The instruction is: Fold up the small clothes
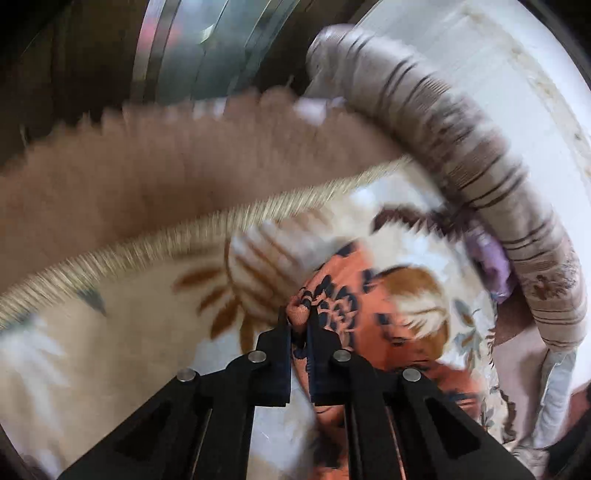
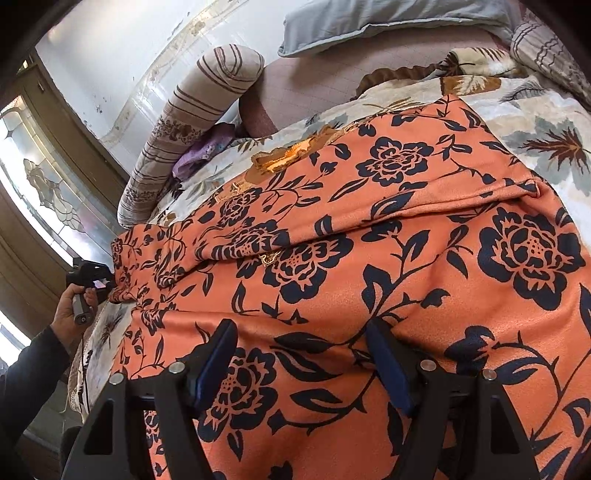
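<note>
Left wrist view: the left gripper [image 1: 300, 314] has its two black fingers drawn almost together, pinching a bunched fold of the orange floral garment [image 1: 343, 295] between the tips. The cloth runs back from the tips and down between the fingers toward the camera. Beyond and to either side of the fingers lies a cream blanket with brown leaf print [image 1: 140, 306], its fringed edge curving ahead of the gripper; the view is motion-blurred. Farther ahead and to the right, a striped bolster [image 1: 480, 155] arcs along a white wall [image 1: 524, 74], with a small purple cloth [image 1: 487, 258] tucked against its inner side.

Right wrist view: the right gripper [image 2: 301, 354] holds its blue-padded fingers [image 2: 218, 354] wide apart, gripping nothing; both tips sit low over the garment [image 2: 406, 229], and contact with it cannot be told. The garment spreads ahead of and beneath the fingers, with one layer folded over along a crease running across the view. At its far left corner, the left gripper [image 2: 105, 282] is at the cloth's edge, held in the person's left hand [image 2: 72, 310]. Ahead on the bed lie the blanket [image 2: 535, 122], the bolster [image 2: 177, 122] and a grey pillow [image 2: 369, 22].
</note>
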`<state>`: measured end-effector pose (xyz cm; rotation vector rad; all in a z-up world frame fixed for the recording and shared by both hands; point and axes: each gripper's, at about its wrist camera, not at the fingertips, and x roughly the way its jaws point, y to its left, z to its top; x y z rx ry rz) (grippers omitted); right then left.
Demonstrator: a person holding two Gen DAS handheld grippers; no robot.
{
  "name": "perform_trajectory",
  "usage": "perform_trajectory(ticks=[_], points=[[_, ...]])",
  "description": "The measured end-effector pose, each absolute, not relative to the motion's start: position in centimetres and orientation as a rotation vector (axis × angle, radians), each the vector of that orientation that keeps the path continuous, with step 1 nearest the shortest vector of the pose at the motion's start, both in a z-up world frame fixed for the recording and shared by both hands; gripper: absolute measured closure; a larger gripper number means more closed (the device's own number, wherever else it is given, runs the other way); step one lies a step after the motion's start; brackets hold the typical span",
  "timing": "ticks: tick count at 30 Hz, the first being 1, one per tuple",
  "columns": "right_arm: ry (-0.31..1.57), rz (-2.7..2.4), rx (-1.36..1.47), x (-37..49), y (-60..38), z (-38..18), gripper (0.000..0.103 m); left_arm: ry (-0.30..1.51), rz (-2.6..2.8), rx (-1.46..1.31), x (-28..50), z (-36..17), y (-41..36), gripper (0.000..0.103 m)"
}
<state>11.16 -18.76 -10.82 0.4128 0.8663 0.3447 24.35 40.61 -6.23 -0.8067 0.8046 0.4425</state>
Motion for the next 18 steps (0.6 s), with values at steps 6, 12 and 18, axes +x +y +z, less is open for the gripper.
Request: perform_trajectory(ticks=[6,12,18], points=[[0.855,0.359,0.447,11.1,-19.1,-10.9,0.027,0.511,0.431,-0.548,19.9,8.4,36.6,0.097],[0.848,0.37,0.471,11.0,-19.4,-10.9,0.027,0.382,0.287,-0.443,16.5,17.6,29.3,0.097],[0.842,0.374,0.484,10.9,-19.6,-10.9,0.027,0.423,0.064,-0.345,16.6,19.5,18.5,0.097]])
